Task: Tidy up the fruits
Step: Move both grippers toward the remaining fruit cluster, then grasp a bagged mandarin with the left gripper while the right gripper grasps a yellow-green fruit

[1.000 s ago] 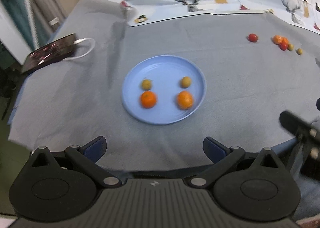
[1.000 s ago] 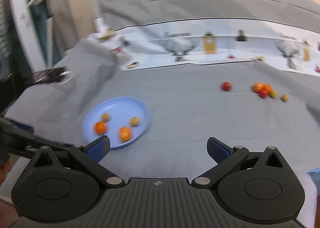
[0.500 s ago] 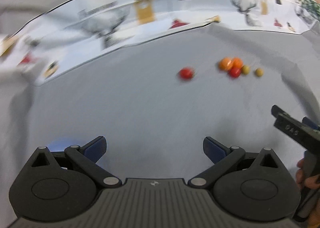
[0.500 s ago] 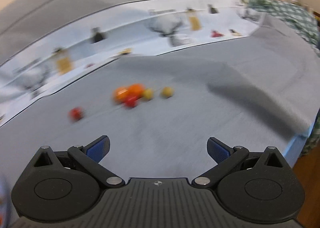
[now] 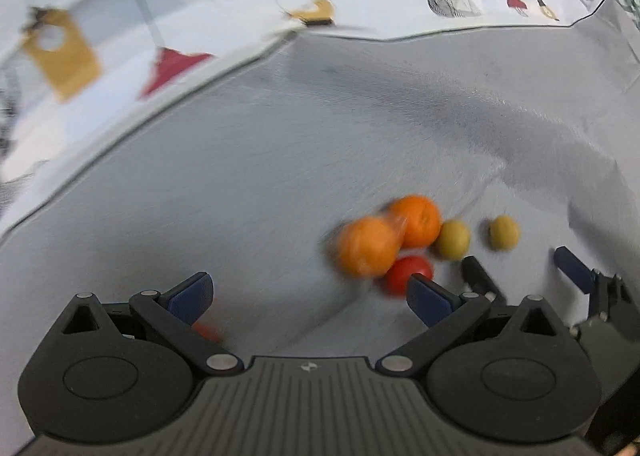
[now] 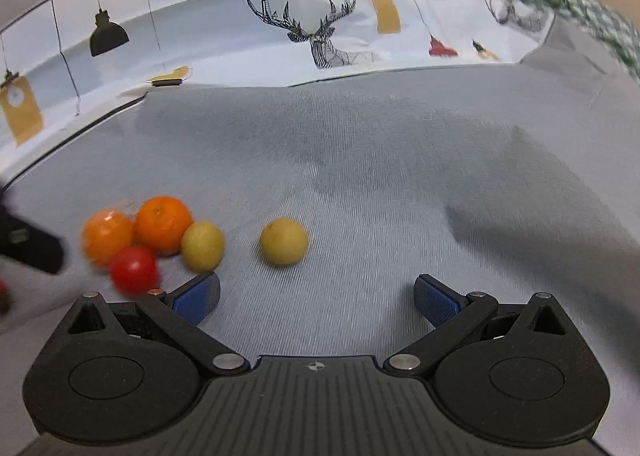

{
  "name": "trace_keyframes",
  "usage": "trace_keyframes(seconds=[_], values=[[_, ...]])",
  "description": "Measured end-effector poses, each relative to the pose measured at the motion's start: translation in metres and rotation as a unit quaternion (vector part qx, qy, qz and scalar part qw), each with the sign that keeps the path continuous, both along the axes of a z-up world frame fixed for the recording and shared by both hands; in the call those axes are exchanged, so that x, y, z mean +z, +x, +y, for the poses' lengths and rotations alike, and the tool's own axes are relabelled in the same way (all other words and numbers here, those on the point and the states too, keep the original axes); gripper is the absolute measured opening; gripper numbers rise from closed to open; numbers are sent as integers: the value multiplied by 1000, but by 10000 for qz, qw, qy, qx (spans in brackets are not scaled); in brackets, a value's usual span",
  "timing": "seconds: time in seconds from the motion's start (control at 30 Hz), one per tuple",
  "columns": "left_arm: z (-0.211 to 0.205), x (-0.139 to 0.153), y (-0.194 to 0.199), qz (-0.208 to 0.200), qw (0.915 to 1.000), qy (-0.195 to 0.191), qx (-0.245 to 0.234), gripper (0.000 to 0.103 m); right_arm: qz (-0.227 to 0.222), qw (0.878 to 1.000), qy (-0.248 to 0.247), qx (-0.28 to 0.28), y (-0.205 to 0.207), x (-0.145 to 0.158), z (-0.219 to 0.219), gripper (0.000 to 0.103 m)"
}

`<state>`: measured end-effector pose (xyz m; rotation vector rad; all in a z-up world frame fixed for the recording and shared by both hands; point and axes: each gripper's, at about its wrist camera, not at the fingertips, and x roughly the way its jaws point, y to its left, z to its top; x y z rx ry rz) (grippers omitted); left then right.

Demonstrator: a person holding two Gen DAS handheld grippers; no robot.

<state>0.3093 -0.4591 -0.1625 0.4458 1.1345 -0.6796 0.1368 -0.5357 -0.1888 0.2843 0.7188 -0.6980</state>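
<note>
the lone yellow fruit (image 6: 284, 241) lies on the grey cloth (image 6: 380, 160), apart from the others, a little to the right of the cluster. it is round, so it has no long axis to line up with. in the right wrist view it sits just ahead of the right gripper (image 6: 316, 298) and slightly left of the middle line between the two blue pads; the jaws are spread wide and hold nothing. i judge this fruit is the natural next pick for the right side: a short push forward with a small shift to the left would bring it between the pads.

the cluster is left of it: a second yellow fruit (image 6: 202, 245) touching the darker orange (image 6: 163, 223), then the other orange (image 6: 106, 237) and a red tomato (image 6: 133, 269) in front.

the left gripper (image 5: 308, 298) is also spread open and empty. in its view the cluster lies ahead and to the right, the tomato just beyond its right pad, so the left side is nearer to the cluster. another red thing (image 5: 206, 330) shows partly behind its left pad; it is too blurred to tell what it is.
</note>
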Motion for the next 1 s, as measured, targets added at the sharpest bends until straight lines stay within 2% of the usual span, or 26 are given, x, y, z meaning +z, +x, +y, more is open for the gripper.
trace_keyframes(seconds=[0.13,0.23,0.3,0.33,0.37,0.4,0.43,0.47,0.5,0.53,0.63,0.73,0.87,1.0], values=[[-17,-11,12,95,9999,-111,-48,103,-127,9998,-154,-98,6,-5,-11,102],[-12,-13,19,109,9998,-108,92,100,-145,9996,-198,-113,9,-5,-14,102],[-5,-16,24,341,9989,-264,173,89,-126,9996,-216,-117,10,-5,-13,102],[-2,-15,25,459,9981,-346,226,75,-136,9997,-197,-106,9,-4,-13,95],[-1,-12,23,489,9980,-349,197,46,-184,9997,-171,-78,7,-2,-11,89],[-1,-11,19,573,9977,-339,90,42,-206,9996,-197,-42,6,0,-9,71],[-1,-11,16,596,9977,-299,81,41,-246,9994,-237,36,5,3,-5,50],[0,-12,11,531,9982,-282,23,41,-258,9992,-286,103,4,4,-2,42],[-1,-12,5,382,9989,-261,-86,41,-251,9990,-332,140,4,5,-1,29],[0,-11,1,275,9992,-241,-146,41,-275,9990,-330,140,4,6,0,26],[6,-3,-7,249,9991,-332,-45,41,-475,9987,-174,-42,-4,8,-6,26],[19,13,-19,56,9990,-437,-11,41,-633,9974,-233,-264,-11,11,-12,26],[55,41,-43,-171,9982,-534,203,41,-858,9943,-426,-461,-17,17,-13,26],[107,67,-69,-92,9960,-557,696,41,-953,9920,-592,-573,-29,24,-11,26]])
